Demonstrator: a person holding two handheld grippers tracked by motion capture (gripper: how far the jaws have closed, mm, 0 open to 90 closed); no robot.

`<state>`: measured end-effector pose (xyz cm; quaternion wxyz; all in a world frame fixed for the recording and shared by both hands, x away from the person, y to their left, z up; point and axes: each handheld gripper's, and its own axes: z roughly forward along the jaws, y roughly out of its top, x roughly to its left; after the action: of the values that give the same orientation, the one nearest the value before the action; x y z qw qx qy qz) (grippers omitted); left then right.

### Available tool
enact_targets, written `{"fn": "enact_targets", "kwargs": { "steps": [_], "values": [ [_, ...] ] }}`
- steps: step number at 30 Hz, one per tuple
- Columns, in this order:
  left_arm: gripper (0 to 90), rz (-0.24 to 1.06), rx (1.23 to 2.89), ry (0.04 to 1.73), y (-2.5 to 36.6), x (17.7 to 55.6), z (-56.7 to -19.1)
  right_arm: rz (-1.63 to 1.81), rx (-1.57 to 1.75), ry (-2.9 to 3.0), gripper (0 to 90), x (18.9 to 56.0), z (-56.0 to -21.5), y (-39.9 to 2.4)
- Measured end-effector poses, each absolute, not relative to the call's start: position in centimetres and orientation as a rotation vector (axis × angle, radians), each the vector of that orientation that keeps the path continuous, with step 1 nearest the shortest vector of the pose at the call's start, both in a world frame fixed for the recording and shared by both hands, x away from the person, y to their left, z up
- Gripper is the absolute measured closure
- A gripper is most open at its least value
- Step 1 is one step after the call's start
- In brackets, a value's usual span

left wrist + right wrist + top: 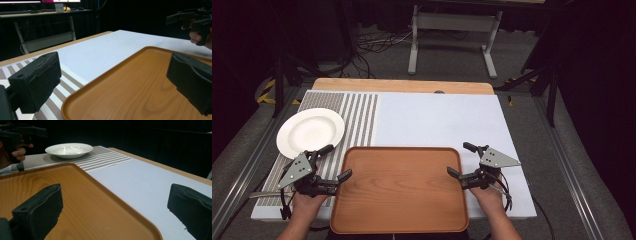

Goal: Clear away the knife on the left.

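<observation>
The wooden tray [401, 189] lay at the near edge of the table, its long axis running from side to side between the person's two hands. It was a shallow, rounded-corner tray of orange-brown wood, empty. The left gripper [336, 162] hung at its left rim, one jaw over the tray and one over the striped mat [357, 117], jaws wide apart and holding nothing. The right gripper [461, 159] stood likewise at the right rim, spread wide and empty. Each hand was about equally near its own side. A white plate [310, 132] sat on the mat, beyond the left gripper, apart from the tray.
</observation>
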<state>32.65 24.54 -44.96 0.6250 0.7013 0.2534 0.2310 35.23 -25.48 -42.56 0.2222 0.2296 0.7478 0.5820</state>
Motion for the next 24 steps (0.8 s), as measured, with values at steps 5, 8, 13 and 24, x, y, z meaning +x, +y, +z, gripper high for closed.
{"fn": "enact_targets", "kwargs": {
  "steps": [5,8,13,24],
  "values": [
    [0.9,0.54,1.623,0.579,24.4,32.6,-44.8,1.61,0.633,2.068,0.7,35.2,-42.5,-25.6],
    [1.3,0.533,1.626,0.576,24.3,32.6,-44.7,1.611,0.63,2.07,0.7,35.2,-42.5,-25.6],
    [1.6,0.53,1.64,0.575,24.2,32.7,-44.6,1.619,0.633,2.072,0.8,35.2,-42.5,-25.6],
    [3.6,0.501,1.733,0.526,24.1,32.8,-42.8,1.631,0.634,2.068,1.4,35.2,-42.5,-25.9]
  ]
}}
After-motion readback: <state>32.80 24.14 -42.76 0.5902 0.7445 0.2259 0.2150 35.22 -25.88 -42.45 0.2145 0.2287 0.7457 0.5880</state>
